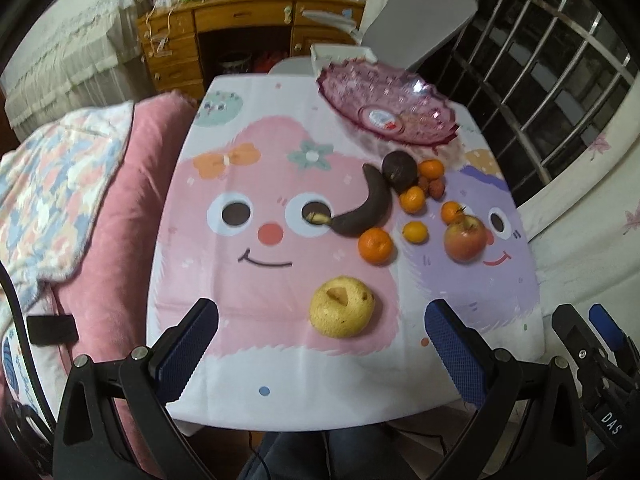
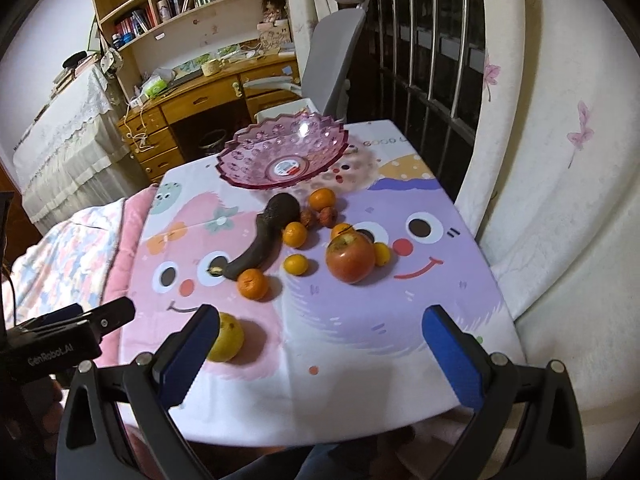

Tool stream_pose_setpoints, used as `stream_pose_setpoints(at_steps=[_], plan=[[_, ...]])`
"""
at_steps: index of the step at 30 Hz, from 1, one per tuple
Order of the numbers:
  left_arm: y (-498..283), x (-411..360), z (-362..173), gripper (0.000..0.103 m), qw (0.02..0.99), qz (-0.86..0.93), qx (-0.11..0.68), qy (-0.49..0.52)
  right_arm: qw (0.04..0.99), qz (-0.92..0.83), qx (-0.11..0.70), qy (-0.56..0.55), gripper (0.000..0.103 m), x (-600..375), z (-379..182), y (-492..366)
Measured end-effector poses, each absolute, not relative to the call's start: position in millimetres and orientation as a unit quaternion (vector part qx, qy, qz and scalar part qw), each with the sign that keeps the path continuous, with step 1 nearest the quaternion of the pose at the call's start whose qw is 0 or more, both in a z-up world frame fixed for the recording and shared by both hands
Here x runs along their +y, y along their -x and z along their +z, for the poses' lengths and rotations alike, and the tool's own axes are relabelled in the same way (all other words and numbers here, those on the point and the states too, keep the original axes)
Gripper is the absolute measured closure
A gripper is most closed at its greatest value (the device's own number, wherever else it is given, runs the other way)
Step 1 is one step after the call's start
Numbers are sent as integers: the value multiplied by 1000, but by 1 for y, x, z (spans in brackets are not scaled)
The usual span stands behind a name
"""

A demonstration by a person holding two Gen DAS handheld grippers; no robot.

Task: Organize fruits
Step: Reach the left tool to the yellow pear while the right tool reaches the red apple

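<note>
Yellow pear [image 1: 342,306] sits low-centre in left-wrist view, nearest fruit, apart from the rest. Pink bowl [image 1: 388,104], upper right, looks empty, so nothing is sorted yet. Left gripper [image 1: 322,344] is spread wide w/ nothing held; right gripper [image 2: 320,354] likewise. Best bet: left straddles the pear's widest part, squeezes gently, lifts clear of the banana [image 1: 366,208] & tangerines.

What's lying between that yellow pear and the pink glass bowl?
In the left wrist view, the blackened banana and an orange lie between pear and bowl.
</note>
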State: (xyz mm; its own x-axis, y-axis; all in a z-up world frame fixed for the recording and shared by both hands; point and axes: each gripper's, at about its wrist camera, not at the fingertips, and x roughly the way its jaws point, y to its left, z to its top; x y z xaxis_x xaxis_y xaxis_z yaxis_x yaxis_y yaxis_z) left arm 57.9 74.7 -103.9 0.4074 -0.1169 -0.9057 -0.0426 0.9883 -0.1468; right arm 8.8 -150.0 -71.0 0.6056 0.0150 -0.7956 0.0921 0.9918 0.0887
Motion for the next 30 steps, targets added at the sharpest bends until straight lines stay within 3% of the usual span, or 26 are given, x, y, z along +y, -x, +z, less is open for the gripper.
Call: stream_pose_setpoints(at_steps=[12,30], plan=[[-75,75,-173,3,785,2,610,112,899,-15,437,28,1,-146,-123,-24],[-118,45,-260,3,690,91,687,211,855,104,484,154,2,-163,-203,-120]])
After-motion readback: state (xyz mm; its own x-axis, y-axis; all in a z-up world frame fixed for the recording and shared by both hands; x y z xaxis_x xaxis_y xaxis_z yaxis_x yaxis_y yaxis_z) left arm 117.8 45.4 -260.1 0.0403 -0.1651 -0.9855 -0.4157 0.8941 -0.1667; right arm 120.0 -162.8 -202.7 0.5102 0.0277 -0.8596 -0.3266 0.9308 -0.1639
